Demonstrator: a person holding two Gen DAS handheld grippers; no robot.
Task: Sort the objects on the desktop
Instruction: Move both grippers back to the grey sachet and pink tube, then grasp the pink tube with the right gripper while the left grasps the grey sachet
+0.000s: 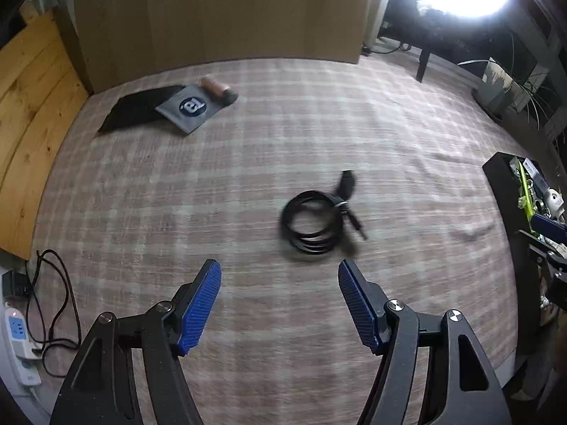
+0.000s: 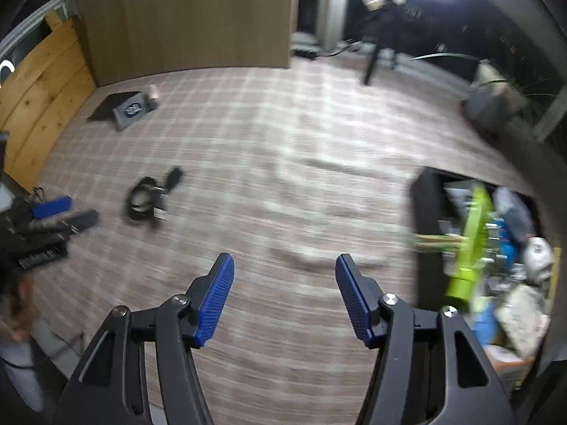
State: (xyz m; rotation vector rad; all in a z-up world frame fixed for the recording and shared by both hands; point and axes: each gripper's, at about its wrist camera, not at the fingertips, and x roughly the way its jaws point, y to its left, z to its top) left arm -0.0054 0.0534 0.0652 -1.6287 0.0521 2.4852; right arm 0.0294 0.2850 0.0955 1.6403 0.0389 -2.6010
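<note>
The left tongs (image 1: 280, 271) stand wide with nothing between the blue ribbed pads (image 1: 200, 306), pointing steeply down at a tabletop (image 1: 248, 177) covered in a pink-and-white plaid cloth. Just beyond the pad tips, slightly to the right, lies a coiled black cable (image 1: 315, 221), bound with a strap, its plug ends sticking out on the far and right sides. It is blurred in both views. In the far left corner a grey pouch with a round dark logo (image 1: 189, 106) lies partly over a flat black item (image 1: 131, 109), and a small brownish cylinder (image 1: 216, 86) sits at the pouch's far edge; what it is cannot be told.

The right tongs (image 2: 283, 269) are likewise wide and empty, over bare cloth to the right of the cable (image 2: 147, 200). Just to their right, at the tabletop's right edge, stands a black box (image 2: 425, 219) crowded with sorted things, among them a lime-green plastic tool (image 2: 471, 244) and a small white figure (image 2: 538, 251); the rest is too smeared to name. From the right wrist view the left tongs' blue pad (image 2: 51, 207) shows at the left edge, near the cable.

On the near left, off the cloth, a white power strip (image 1: 17, 340) with a black cord (image 1: 56, 304) plugged in lies by the tabletop's edge. A wooden panel (image 1: 219, 10) rises behind the tabletop.
</note>
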